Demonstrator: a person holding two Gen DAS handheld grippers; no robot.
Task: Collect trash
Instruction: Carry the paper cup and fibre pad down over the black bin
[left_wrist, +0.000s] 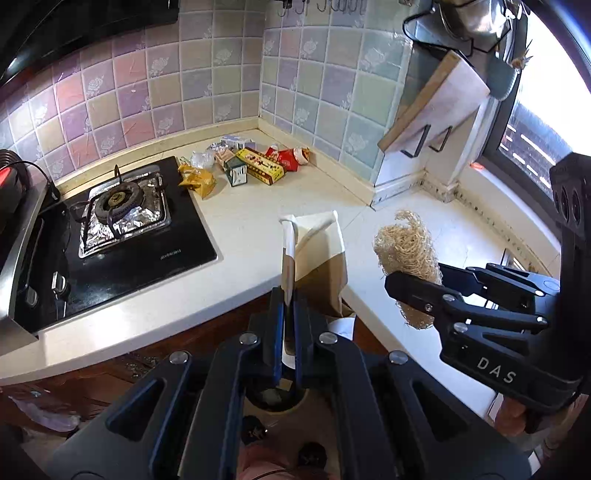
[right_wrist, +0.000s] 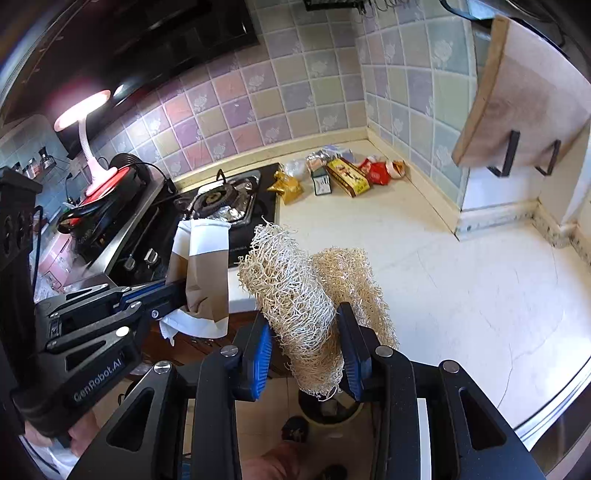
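My left gripper (left_wrist: 287, 295) has its fingers pressed together on the edge of a brown-and-white paper bag (left_wrist: 314, 254), which stands up off them in front of the pale bench (left_wrist: 258, 229) edge, just right of the black gas stove (left_wrist: 122, 229). My right gripper (right_wrist: 306, 332) has its fingers pinching a dry, straw-coloured loofah sponge (right_wrist: 295, 295) around its lower half, so the loofah rises upright between the blue pads (right_wrist: 258, 354) and a frayed end hangs below them. In the left wrist view the loofah sits just right of the bag, the two apart. Below both grippers, off the bench edge, I see the round mouth of a bin (right_wrist: 328, 410) on the floor. Beyond the stove's far right corner, in the angle of the tiled wall (left_wrist: 207, 85), a cluster of trash lies on the bench: a yellow crumpled wrapper (left_wrist: 197, 179), a small green carton (left_wrist: 236, 173), a long yellow box (left_wrist: 260, 166) and a red crushed packet (left_wrist: 290, 157), with clear and silvery wrappers behind them. A wooden cutting board (left_wrist: 439, 99) hangs on wall hooks well right of the stove.
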